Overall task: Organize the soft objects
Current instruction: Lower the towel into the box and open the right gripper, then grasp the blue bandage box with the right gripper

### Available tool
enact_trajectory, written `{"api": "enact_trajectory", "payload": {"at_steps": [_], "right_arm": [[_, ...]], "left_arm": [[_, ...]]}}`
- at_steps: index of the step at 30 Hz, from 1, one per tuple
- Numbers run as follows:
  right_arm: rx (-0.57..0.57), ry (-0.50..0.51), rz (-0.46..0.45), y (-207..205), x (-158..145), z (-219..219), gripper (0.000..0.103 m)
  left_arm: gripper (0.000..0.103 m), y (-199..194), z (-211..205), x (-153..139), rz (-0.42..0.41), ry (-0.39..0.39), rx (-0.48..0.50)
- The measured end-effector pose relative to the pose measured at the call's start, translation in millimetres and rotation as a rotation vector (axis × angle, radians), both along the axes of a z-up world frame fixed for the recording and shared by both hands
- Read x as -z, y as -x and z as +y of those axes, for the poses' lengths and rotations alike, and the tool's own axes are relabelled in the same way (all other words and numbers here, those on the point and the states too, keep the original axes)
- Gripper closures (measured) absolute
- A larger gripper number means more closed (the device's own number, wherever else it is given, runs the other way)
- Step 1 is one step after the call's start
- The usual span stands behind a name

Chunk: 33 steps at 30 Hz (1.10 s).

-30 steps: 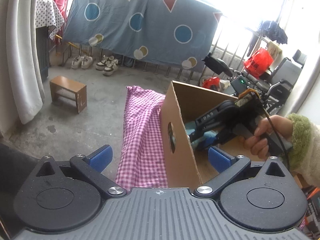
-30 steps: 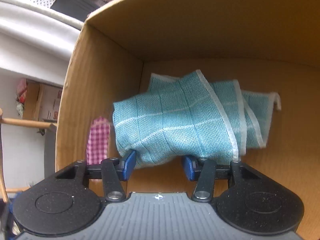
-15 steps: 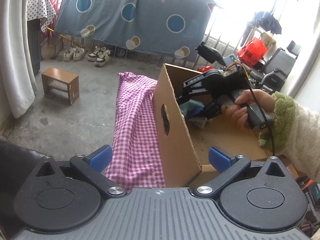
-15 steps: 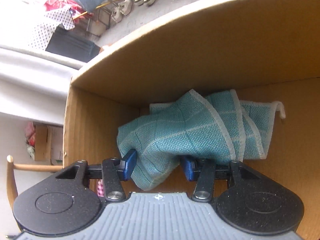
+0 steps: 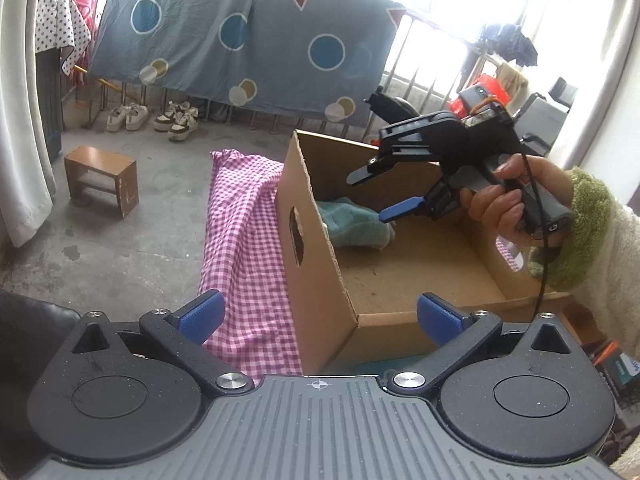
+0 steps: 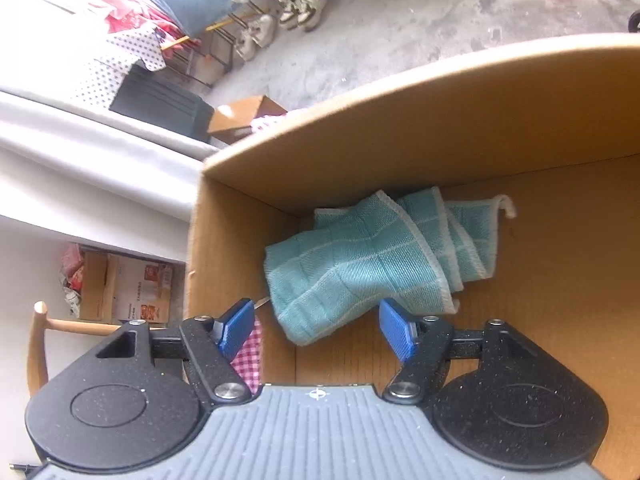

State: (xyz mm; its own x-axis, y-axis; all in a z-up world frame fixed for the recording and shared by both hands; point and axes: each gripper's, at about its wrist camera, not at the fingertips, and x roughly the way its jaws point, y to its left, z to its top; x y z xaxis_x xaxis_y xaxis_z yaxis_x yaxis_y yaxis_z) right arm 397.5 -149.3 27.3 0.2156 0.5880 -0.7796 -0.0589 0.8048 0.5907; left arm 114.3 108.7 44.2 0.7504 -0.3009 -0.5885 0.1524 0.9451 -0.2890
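Teal waffle-weave dishcloth (image 6: 372, 268), pale grid lines, white edging. Brown cardboard box (image 5: 320, 280). Pink-and-white gingham cloth (image 5: 248, 248). Grey-blue hanging sheet (image 5: 240, 40), blue circles, red triangles. Blue gripper pads (image 6: 396, 334).

Cardboard box (image 5: 320, 304) on gingham-covered table (image 5: 248, 240).

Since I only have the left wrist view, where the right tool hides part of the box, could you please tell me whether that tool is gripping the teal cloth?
Observer: No. The right tool is open; its pads pinch nothing.
Operator: Where does the cloth lie?
Observer: The teal cloth lies crumpled on the floor of the cardboard box, close to a corner.
Operator: Any detail I should know?
Observer: A white loop sticks out at its far end.
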Motion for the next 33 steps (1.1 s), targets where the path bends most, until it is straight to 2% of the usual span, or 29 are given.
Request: {"api": "enact_trajectory", "payload": {"at_steps": [5, 9, 13, 17, 22, 24, 26, 29, 33], "right_arm": [[-0.002, -0.06, -0.103, 33, -46, -22, 0.028], [-0.003, -0.095, -0.216, 84, -81, -48, 0.023], [0.01, -0.122, -0.34, 151, -103, -73, 0.018], [0.025, -0.14, -0.408, 209, -93, -83, 0.015], [0.051, -0.141, -0.383, 255, -53, -69, 0.018], [0.058, -0.143, -0.362, 260, -37, -60, 0.028], [0.061, -0.119, -0.343, 262, -23, -49, 0.033], [0.071, -0.066, -0.307, 258, -9, -39, 0.037], [0.083, -0.046, -0.233, 251, 11, -32, 0.038]], "left_arm": [[0.0, 12, 0, -4, -0.01, 0.033, 0.024], [0.0, 20, -1, -5, -0.005, 0.07, 0.05], [0.0, 25, -8, -2, 0.03, 0.064, 0.078], [0.0, 29, -22, 4, 0.05, 0.03, 0.128], [0.0, 36, -48, 18, 0.078, -0.062, 0.217], [0.0, 36, -57, 24, 0.086, -0.096, 0.241], [0.001, 34, -65, 29, 0.094, -0.122, 0.259], [0.001, 30, -72, 35, 0.095, -0.137, 0.287], [0.002, 23, -81, 43, 0.114, -0.143, 0.327]]}}
